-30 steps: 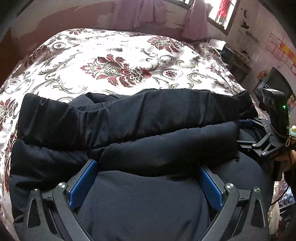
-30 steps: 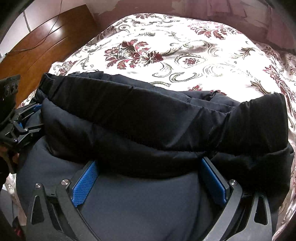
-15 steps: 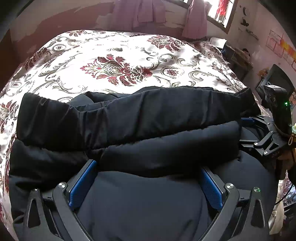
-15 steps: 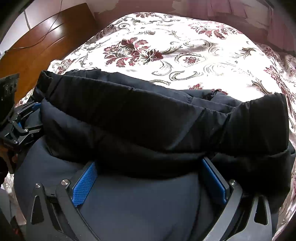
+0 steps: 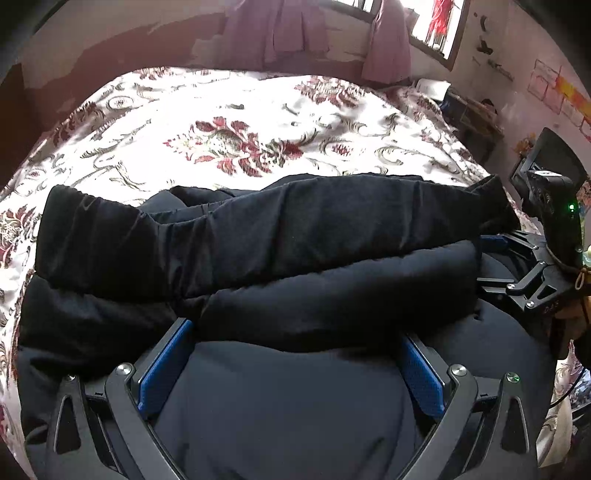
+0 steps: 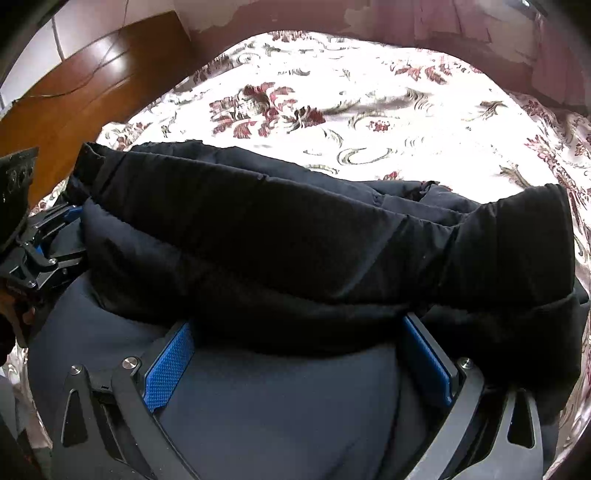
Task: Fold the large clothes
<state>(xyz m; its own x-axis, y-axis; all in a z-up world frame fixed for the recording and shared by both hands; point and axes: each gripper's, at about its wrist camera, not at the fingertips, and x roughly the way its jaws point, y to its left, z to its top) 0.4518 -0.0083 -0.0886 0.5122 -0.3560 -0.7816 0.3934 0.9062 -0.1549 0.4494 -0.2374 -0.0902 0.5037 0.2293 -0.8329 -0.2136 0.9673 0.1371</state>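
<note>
On the bed (image 5: 258, 110) with its flowered cover lies a black padded coat (image 5: 277, 258), bunched into thick rolls. The left tongs (image 5: 291, 358) and right tongs (image 6: 299, 354) both stand wide apart, pushed into the coat's fabric without pinching it.

The scene is viewed from two fisheye cameras, each set just behind a hand-held gripper and aimed forward along its fingers. From the left wrist, the black padded garment (image 5: 258, 243) is seen very close, with the bed (image 5: 229, 122) beyond and a window (image 5: 424, 26) far off; the right hand-held gripper (image 5: 517, 266) is caught at the right edge. From the right wrist, the same garment and bed are shared, a wooden headboard (image 6: 88, 96) lies at the left, and the left hand-held gripper (image 6: 44, 243) shows at the left edge.
</note>
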